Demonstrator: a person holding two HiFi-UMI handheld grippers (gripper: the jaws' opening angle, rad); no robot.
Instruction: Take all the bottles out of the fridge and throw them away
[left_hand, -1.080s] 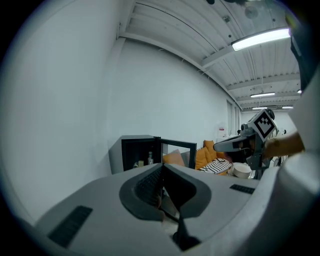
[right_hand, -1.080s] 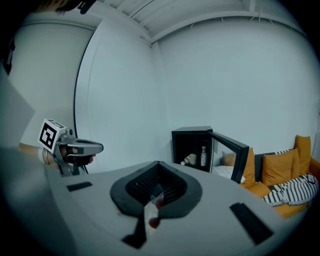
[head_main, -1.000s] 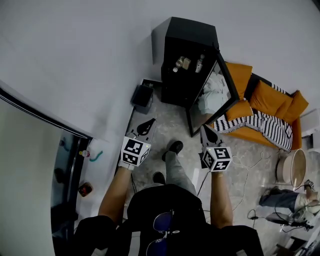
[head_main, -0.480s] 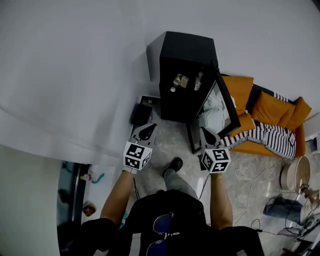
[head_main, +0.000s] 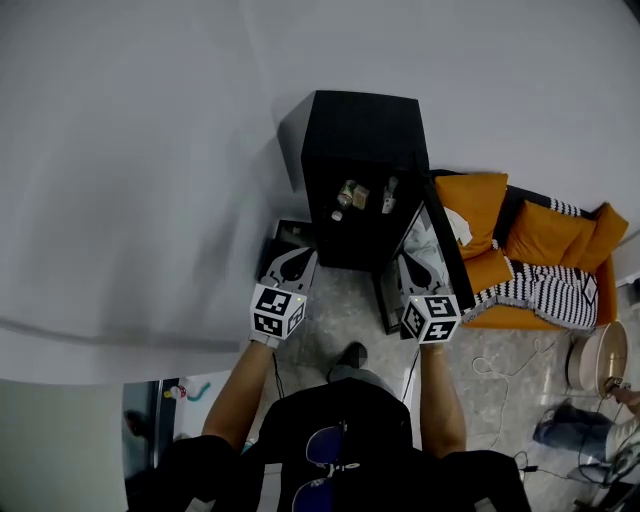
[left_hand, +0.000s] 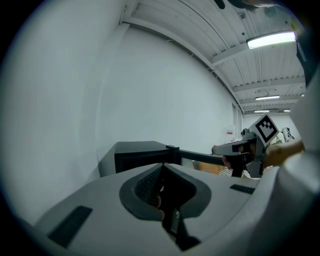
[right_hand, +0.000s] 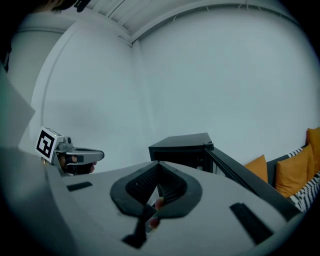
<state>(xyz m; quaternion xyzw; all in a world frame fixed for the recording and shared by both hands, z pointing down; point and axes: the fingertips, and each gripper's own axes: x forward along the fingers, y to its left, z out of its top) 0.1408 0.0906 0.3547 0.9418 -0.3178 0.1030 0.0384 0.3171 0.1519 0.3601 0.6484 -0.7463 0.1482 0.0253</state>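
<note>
Grippers first: the left gripper and the right gripper each have their jaws pressed together on nothing, both held out in front of the black fridge, the right one just beside its door, which stands swung open. Inside the fridge, on a shelf near its top, sit the bottles — several small ones, none taken out yet — so the step in hand looks like the approach for the first pick. Next, one gripper needs its jaws spread and carried into the fridge to close round a single bottle without knocking its neighbours.
</note>
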